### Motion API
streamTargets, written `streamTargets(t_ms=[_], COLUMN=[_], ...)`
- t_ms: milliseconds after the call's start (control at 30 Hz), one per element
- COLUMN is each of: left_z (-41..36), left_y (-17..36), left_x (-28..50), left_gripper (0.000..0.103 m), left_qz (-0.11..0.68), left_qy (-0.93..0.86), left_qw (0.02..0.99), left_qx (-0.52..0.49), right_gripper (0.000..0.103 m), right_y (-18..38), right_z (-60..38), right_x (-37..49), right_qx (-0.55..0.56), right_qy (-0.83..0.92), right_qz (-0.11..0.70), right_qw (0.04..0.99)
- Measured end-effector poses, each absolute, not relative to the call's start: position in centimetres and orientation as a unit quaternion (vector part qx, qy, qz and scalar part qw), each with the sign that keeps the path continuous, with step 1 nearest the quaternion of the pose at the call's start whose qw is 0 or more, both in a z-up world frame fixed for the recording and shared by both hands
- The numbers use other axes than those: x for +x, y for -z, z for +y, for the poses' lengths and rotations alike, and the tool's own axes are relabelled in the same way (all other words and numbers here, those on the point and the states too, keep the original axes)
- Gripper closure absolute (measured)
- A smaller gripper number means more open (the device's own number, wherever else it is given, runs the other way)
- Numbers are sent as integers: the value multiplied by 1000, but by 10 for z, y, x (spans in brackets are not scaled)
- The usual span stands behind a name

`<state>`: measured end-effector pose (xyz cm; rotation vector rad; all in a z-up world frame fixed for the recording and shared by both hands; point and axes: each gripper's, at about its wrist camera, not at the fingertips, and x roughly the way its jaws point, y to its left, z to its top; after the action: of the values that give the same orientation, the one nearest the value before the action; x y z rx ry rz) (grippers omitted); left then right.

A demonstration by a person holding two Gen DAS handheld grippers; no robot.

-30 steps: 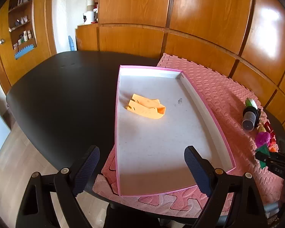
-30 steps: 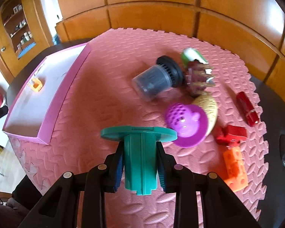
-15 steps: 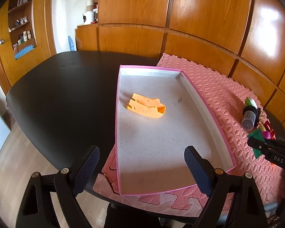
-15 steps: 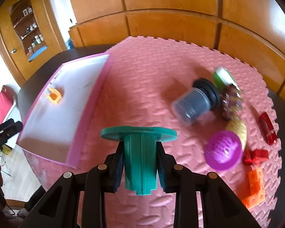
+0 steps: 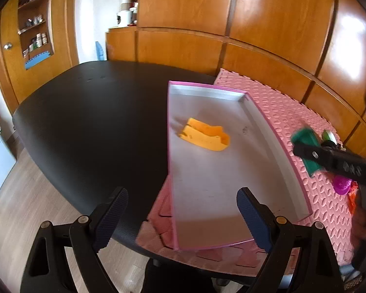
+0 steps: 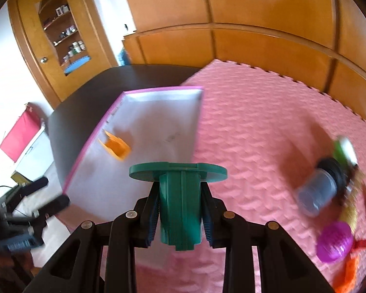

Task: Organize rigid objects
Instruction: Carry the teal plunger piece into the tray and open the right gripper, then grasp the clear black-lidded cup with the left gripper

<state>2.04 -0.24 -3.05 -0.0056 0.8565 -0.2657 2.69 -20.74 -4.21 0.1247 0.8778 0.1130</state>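
I see green flanged piece (image 6: 180, 195) between dark-blue ribbed pads (image 6: 153, 217) on black gripper frame. Tray (image 5: 207, 89): pink rim, pale grey floor. Orange piece (image 5: 205, 138) inside. Mat (image 6: 256, 127): pink, embossed bumps, jigsaw edge. Table (image 5: 90, 117) matte black. Purple perforated toy (image 6: 334, 241); red, orange bits blurred. Wall panels (image 5: 268, 12) glossy amber wood.

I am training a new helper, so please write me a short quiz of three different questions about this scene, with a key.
1. True or false: the right tongs are shut on a green plastic piece.
2. What already lies in the pink-rimmed tray? A) an orange piece B) a purple ball C) nothing
3. Fill in: the left tongs are ____ and hold nothing.

Key: 1 true; 2 A; 3 open
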Motion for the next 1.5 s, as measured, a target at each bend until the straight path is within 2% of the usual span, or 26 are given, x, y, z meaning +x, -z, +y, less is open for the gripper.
streamTargets(t_ms=[400,733,1033,1500], left_z=[18,23,21,8], left_y=[40,45,40,29], left_x=[27,32,26,12], left_gripper=[12,12,12,12], left_qz=[426,436,429,416], left_qy=[109,107,106,113], left_qw=[898,893,897,902], left_qx=[-23,-32,-31,-19], right_gripper=[73,72,65,63], right_y=[64,81,52,27], right_z=[-156,-142,-158,-205], right_x=[142,185,156,70], right_qx=[58,55,89,60], right_qy=[-57,-62,-55,-16], right_qz=[467,492,442,397], right_qw=[881,867,891,916])
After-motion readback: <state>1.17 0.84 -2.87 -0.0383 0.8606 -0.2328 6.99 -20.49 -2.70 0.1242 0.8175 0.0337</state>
